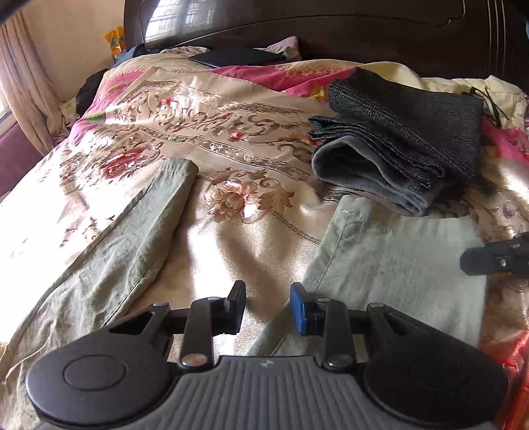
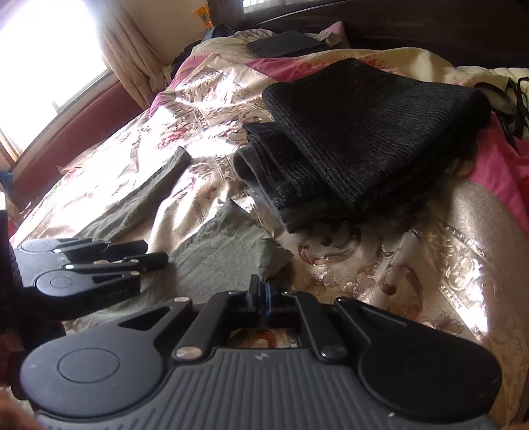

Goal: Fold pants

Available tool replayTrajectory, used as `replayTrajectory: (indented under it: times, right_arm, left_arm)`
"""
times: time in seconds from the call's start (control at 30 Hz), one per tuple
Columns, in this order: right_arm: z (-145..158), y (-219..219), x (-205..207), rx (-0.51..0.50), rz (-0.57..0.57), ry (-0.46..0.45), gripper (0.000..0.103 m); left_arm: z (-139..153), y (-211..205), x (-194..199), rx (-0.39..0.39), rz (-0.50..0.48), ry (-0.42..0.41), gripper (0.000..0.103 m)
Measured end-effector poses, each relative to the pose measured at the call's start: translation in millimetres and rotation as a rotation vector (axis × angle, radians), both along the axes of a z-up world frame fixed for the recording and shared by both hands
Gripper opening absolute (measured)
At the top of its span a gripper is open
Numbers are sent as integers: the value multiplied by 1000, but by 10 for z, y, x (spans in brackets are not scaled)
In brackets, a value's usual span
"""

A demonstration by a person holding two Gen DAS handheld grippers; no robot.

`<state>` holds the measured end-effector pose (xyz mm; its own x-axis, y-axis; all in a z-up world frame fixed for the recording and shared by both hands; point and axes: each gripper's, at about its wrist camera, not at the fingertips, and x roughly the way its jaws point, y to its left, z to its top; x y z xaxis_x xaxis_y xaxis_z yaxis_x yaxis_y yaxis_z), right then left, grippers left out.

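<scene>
Pale green pants (image 1: 396,261) lie flat on the floral bedspread (image 1: 231,139), legs spread apart toward the headboard; the left leg (image 1: 132,238) runs up left, the right leg lies under my right side. My left gripper (image 1: 267,307) is open and empty, hovering over the gap between the legs. In the right wrist view my right gripper (image 2: 261,294) is shut on the outer edge of the right pant leg (image 2: 224,251), lifting a corner of it. The left gripper also shows in the right wrist view (image 2: 145,254).
A stack of folded dark grey garments (image 1: 403,132) lies just beyond the right leg, also in the right wrist view (image 2: 357,139). A dark wooden headboard (image 1: 330,29) stands behind. Curtains (image 1: 23,82) and a window are at the left. Glasses (image 2: 506,99) lie at the far right.
</scene>
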<state>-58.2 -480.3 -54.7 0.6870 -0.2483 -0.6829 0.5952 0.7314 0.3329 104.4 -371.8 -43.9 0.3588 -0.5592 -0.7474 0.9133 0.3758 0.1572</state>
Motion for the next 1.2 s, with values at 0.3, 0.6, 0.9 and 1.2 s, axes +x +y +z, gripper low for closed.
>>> replayTrajectory:
  times: [0.3, 0.6, 0.9, 1.2]
  right_arm:
    - [260, 283, -21, -171, -16, -24, 12]
    - [347, 593, -21, -366, -8, 120, 35]
    - [631, 917, -46, -371, 46, 102, 36]
    - [451, 2032, 490, -189, 439, 105, 36]
  left_arm:
    - [297, 956, -215, -102, 95, 6, 46]
    - [279, 2501, -300, -74, 404, 4, 47]
    - [144, 3554, -550, -68, 601, -12, 48]
    - [131, 4200, -869, -130, 707, 55, 54]
